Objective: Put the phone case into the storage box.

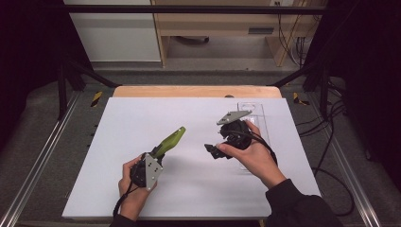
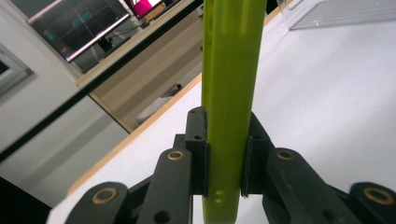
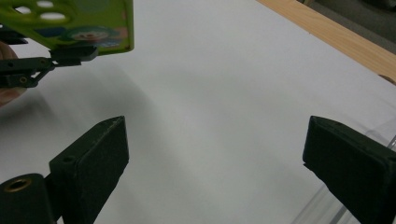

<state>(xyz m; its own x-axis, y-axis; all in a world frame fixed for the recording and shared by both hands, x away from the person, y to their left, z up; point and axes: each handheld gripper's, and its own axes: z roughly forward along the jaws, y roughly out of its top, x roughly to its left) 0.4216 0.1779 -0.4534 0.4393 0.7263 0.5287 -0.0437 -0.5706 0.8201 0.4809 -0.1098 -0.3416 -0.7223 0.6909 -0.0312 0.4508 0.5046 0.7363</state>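
No readable text or labels anywhere.

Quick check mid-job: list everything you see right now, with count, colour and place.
green flat piece: one, yellow-green with a printed picture and holes, clamped in the left gripper, raised above the board
clear tray: one, transparent, right far part of the board
white board: one, white, covering the table
wooden table: one, light wood, edge showing beyond the board
left gripper: one, black, jaws shut on the green flat piece
right gripper: one, black, jaws open, nothing between them
hands: two, one per gripper
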